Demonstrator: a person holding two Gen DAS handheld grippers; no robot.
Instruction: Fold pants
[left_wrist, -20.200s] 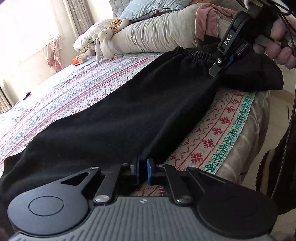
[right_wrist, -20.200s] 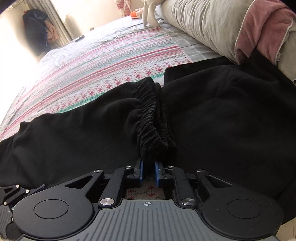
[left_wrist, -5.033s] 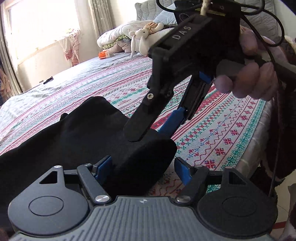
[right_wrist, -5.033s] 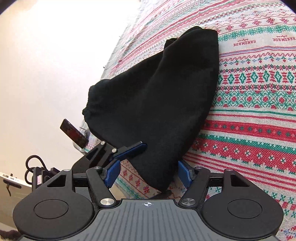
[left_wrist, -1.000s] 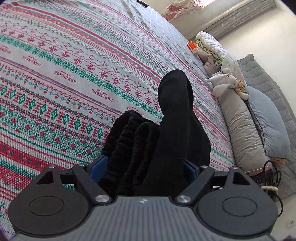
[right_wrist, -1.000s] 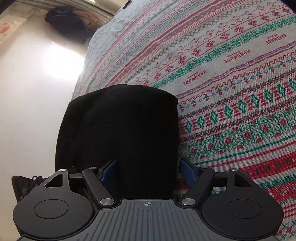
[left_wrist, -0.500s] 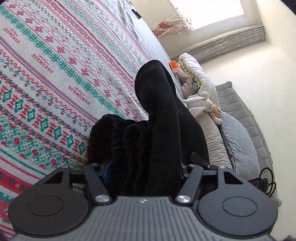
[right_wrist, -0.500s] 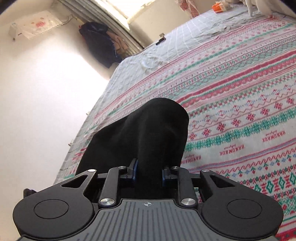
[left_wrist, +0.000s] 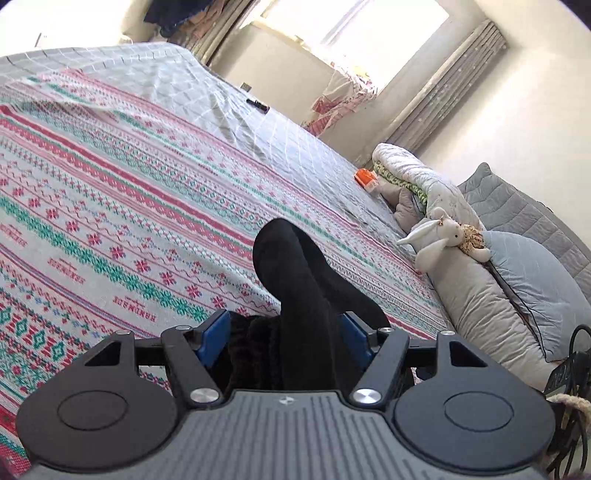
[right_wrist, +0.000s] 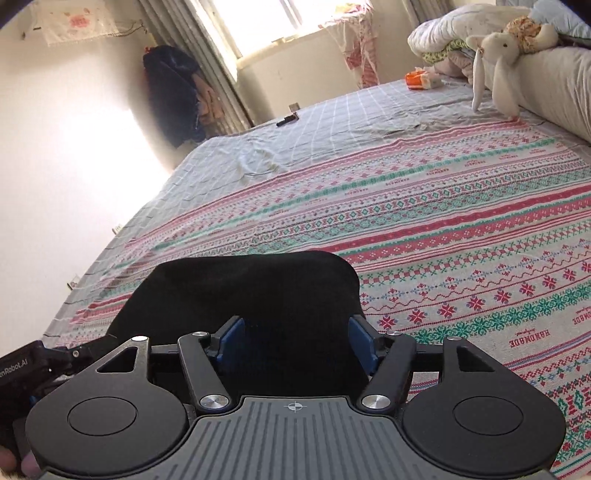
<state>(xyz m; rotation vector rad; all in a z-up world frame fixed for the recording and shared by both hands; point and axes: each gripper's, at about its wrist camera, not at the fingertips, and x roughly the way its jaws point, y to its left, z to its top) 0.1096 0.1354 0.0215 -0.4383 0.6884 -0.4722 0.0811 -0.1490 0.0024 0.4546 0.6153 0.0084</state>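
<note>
The black pants are folded into a thick bundle on the patterned bed cover. My left gripper has the bundle's gathered waistband end between its blue pads. Both pads touch the cloth while the jaws open slightly. In the right wrist view the pants show a smooth, rounded folded edge. My right gripper straddles that edge. Its jaws are opening, and the blue pads stand wide on either side of the cloth without squeezing it.
A white plush rabbit lies on rolled bedding and a grey pillow at the bed's head. An orange object and a small dark item lie far off on the checked sheet. Dark clothes hang by the window.
Both grippers rose and tipped up, so more of the room shows. The left jaws closed in on the bundle. The right jaws pinched the fold half a second ago and have since spread wide.
</note>
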